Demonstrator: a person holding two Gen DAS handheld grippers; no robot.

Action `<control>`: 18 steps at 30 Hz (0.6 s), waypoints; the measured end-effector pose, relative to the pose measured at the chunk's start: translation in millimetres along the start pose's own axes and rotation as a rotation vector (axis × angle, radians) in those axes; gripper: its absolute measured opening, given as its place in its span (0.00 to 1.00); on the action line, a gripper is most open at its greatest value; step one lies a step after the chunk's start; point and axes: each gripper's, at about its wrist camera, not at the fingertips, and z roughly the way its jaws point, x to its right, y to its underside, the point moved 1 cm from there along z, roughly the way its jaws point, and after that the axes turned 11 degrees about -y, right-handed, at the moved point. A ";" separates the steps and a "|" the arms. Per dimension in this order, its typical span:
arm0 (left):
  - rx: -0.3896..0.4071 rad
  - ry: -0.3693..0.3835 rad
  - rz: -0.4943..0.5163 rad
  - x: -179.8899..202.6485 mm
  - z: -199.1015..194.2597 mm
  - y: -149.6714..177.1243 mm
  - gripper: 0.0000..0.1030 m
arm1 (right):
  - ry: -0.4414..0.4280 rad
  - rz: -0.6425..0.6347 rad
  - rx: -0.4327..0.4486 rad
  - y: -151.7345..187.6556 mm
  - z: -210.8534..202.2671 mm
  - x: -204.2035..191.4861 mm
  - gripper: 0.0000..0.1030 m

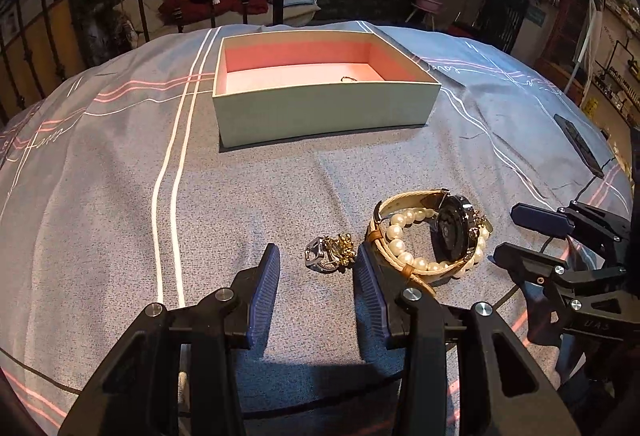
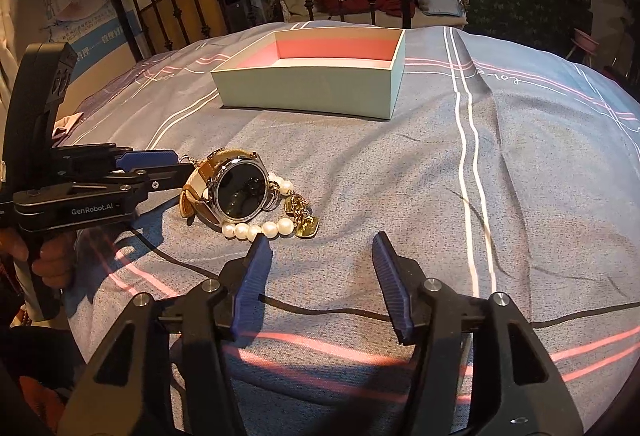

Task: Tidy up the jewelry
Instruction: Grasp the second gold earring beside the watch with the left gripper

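Your left gripper (image 1: 316, 256) fills the bottom of the left wrist view, its blue pads parted over bare bedspread (image 1: 120, 195) and gripping nothing. Just beyond the tips, at centre, lies a small tangle of silver and gold rings (image 1: 330, 254), close against the right pad. Right of that, the watch (image 1: 454, 230) with its tan strap stands on edge, with the pearl bracelet (image 1: 404, 246) looped around it. Your right gripper (image 2: 320, 242), at the bottom of its own view, is spread wide and empty; its left pad tip sits just beside the pearls, whether touching is unclear. Farther up, centre frame, the open pale-green box (image 1: 320, 107) with pink lining holds one small ring (image 1: 347, 78). A dark phone (image 1: 578, 144) lies at right edge.
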 end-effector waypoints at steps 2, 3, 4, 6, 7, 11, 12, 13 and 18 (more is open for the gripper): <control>0.020 0.002 -0.010 0.0 -5.8 -1.0 0.39 | 0.000 -0.002 -0.001 -0.4 0.9 -0.7 0.55; 0.031 0.016 -0.014 0.3 -9.3 -1.5 0.38 | 0.000 -0.003 -0.001 -0.6 1.1 -0.9 0.55; 0.043 0.032 -0.020 1.2 -12.7 -1.8 0.36 | -0.001 -0.002 -0.001 -0.7 1.2 -0.7 0.55; 0.063 0.060 -0.013 5.1 -17.9 -2.9 0.34 | -0.006 0.001 0.000 0.1 0.2 0.4 0.55; 0.068 0.068 0.000 8.1 -18.3 -3.1 0.31 | -0.008 0.002 0.001 0.2 0.2 0.8 0.55; 0.057 0.080 0.041 19.4 -11.8 -2.1 0.18 | -0.011 0.003 0.002 -0.1 0.3 1.1 0.55; 0.056 0.083 0.047 20.6 -9.9 -1.0 0.15 | -0.012 0.004 0.003 -0.3 0.3 1.2 0.55; 0.060 0.086 0.050 21.6 -8.6 -0.7 0.12 | -0.013 0.004 0.003 -0.5 0.5 1.1 0.55; 0.060 0.110 0.050 18.7 -8.8 -0.3 0.10 | -0.014 0.004 0.003 -0.4 0.7 0.8 0.55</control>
